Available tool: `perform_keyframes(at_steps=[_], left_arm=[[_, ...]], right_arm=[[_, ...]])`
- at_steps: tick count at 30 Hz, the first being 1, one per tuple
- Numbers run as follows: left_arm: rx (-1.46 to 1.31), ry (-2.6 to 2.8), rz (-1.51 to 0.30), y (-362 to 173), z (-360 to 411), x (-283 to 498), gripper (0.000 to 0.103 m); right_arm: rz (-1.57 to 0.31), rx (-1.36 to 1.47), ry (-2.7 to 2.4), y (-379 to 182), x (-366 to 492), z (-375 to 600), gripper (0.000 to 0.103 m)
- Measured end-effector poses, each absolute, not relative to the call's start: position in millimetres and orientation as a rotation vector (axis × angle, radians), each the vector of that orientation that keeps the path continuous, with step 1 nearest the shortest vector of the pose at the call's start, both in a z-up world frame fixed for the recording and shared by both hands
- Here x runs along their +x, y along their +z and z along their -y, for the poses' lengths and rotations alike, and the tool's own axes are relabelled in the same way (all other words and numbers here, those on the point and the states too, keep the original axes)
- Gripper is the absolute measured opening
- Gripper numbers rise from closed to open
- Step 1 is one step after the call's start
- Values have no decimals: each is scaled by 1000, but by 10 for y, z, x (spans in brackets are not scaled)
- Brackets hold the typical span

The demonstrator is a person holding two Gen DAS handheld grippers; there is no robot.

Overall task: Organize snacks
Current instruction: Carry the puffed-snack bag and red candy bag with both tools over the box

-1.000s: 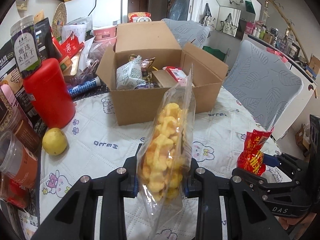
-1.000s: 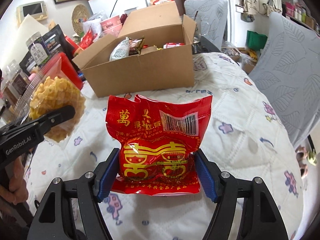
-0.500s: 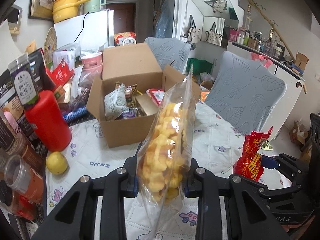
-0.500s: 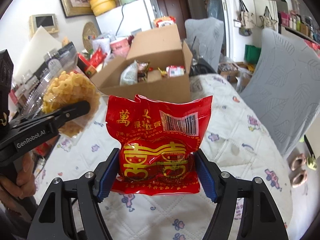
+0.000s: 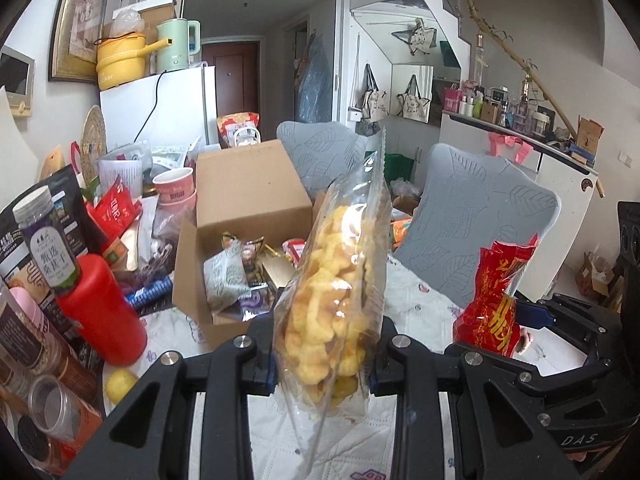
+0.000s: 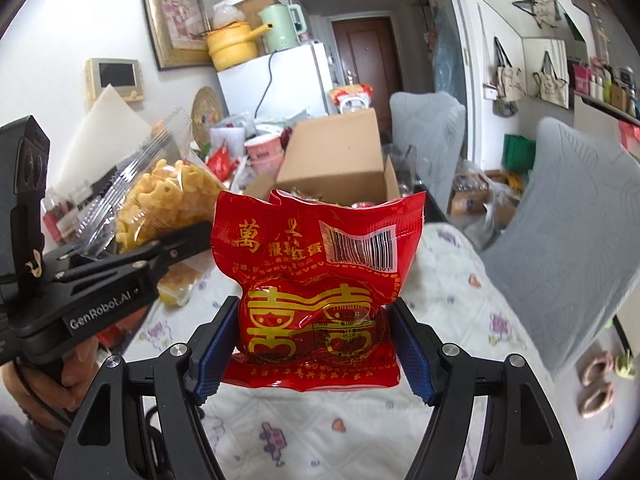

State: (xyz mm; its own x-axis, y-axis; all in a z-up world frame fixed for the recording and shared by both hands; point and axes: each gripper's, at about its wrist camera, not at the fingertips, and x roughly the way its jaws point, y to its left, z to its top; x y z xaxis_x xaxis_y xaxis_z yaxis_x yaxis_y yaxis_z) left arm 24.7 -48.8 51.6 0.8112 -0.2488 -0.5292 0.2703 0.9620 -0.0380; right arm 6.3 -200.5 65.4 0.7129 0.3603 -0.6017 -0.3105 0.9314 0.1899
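I have lifted both hands off the tablecloth (image 6: 448, 292), my left gripper (image 5: 320, 354) pinching the clear bag of yellow puffs (image 5: 336, 292) and my right gripper (image 6: 312, 344) clamped on the red snack packet (image 6: 316, 280), so the open cardboard box (image 5: 240, 216) now sits lower at frame centre, ready to receive them.

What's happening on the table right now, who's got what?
A person holds both grippers up over the table. The left gripper is clamped on a clear bag of yellow puffed snacks; the right gripper grips a red snack packet. The open cardboard box beyond them already holds several packets. Neither bag is over it yet.
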Motion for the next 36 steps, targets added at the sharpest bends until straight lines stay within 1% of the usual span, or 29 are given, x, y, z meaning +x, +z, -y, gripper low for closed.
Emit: perform_keyframes(at_steps=[9,19,29,36], left_arm=[[24,-284,-509,723,439,610,30],[22,-277,-475,796,411,1201,30],[2,-217,-479,692,280,1834,30],[5,-151,-535,458,201,2170,30]], right_arm=[[-622,66,381,928,418,1975,73],[-588,50,375,1037,1038,1926,73],[-585,26,368,924,1728,1816,73],[-629,26,365,727,2078,1752,73]])
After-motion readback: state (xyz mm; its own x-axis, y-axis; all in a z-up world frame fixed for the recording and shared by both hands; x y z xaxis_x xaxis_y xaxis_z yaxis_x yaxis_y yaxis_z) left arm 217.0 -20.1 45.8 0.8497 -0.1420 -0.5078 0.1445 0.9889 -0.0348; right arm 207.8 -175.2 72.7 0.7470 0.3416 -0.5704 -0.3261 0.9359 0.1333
